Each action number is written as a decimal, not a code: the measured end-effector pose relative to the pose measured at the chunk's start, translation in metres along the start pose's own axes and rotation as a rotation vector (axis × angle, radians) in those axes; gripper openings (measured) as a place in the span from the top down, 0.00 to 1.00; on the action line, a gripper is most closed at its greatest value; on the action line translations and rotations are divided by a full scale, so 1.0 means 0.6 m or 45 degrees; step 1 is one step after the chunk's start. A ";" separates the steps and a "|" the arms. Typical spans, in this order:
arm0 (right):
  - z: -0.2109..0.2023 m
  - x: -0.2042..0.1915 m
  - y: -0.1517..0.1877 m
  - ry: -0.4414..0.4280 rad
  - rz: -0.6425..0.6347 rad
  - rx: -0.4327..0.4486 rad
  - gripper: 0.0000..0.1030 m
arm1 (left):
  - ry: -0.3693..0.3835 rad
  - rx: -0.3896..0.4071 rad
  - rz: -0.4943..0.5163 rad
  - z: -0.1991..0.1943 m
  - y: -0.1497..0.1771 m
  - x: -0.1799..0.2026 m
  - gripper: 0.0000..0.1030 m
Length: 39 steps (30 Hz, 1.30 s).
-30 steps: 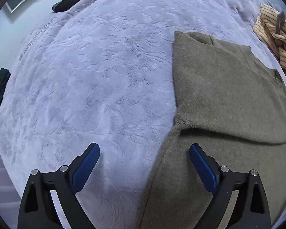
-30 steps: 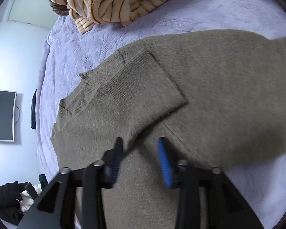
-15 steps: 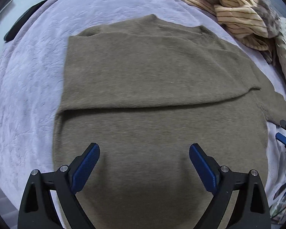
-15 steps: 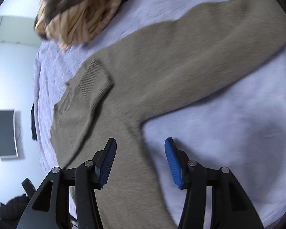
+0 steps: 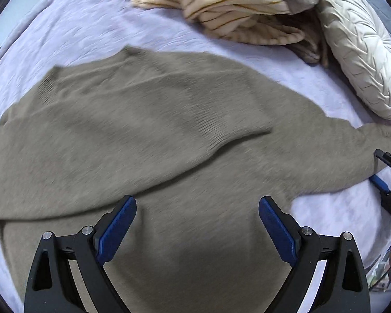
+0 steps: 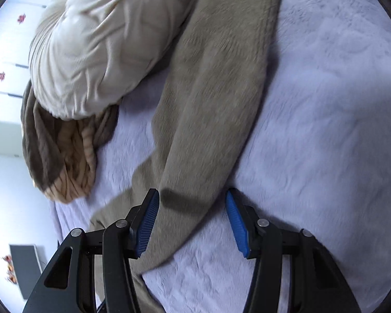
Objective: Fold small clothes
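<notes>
Two hand-held grippers above an olive-brown sweater on a lavender bedspread.

Left wrist view: the left gripper (image 5: 196, 224) hangs over the sweater (image 5: 148, 135), jaws wide apart with nothing between them. One sleeve lies folded across the body; the other stretches toward 3 o'clock, where the right gripper (image 5: 383, 169) enters. The bedspread (image 5: 78, 26) surrounds the sweater. A cream striped garment (image 5: 229, 5) lies at 12 o'clock, a pleated cream cushion (image 5: 357, 47) at 2 o'clock. Right wrist view: the right gripper (image 6: 193, 221) has its jaws apart, straddling the outstretched sleeve (image 6: 216, 91) without pressing on it; the cushion (image 6: 104, 39) lies at 10 o'clock.
</notes>
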State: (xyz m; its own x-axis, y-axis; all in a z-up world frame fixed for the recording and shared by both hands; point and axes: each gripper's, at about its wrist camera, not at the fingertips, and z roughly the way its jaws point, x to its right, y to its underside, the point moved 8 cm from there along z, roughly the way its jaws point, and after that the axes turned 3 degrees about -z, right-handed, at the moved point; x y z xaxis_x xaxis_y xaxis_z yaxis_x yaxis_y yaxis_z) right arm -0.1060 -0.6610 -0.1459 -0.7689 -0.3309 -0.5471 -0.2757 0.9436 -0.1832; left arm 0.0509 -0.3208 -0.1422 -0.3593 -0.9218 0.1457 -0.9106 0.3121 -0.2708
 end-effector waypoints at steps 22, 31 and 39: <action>-0.052 -0.241 -0.023 -0.526 -0.293 -0.021 0.90 | -0.004 0.050 0.168 0.026 -0.031 0.046 0.07; 0.019 -0.509 0.240 -0.437 -1.125 -0.200 0.90 | -0.156 0.186 -0.087 -0.089 -0.013 -0.237 0.07; 0.206 -0.499 0.564 -0.140 -1.726 -0.495 0.91 | -0.323 0.098 -0.391 -0.113 0.080 -0.492 0.07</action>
State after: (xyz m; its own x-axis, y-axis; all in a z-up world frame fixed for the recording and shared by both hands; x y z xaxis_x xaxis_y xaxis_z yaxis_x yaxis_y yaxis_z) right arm 0.1024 -0.2416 -0.1449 0.2600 -0.9458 -0.1945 -0.9065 -0.1696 -0.3867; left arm 0.0997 -0.0180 -0.1338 -0.0023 -1.0000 -0.0061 -0.9465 0.0041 -0.3228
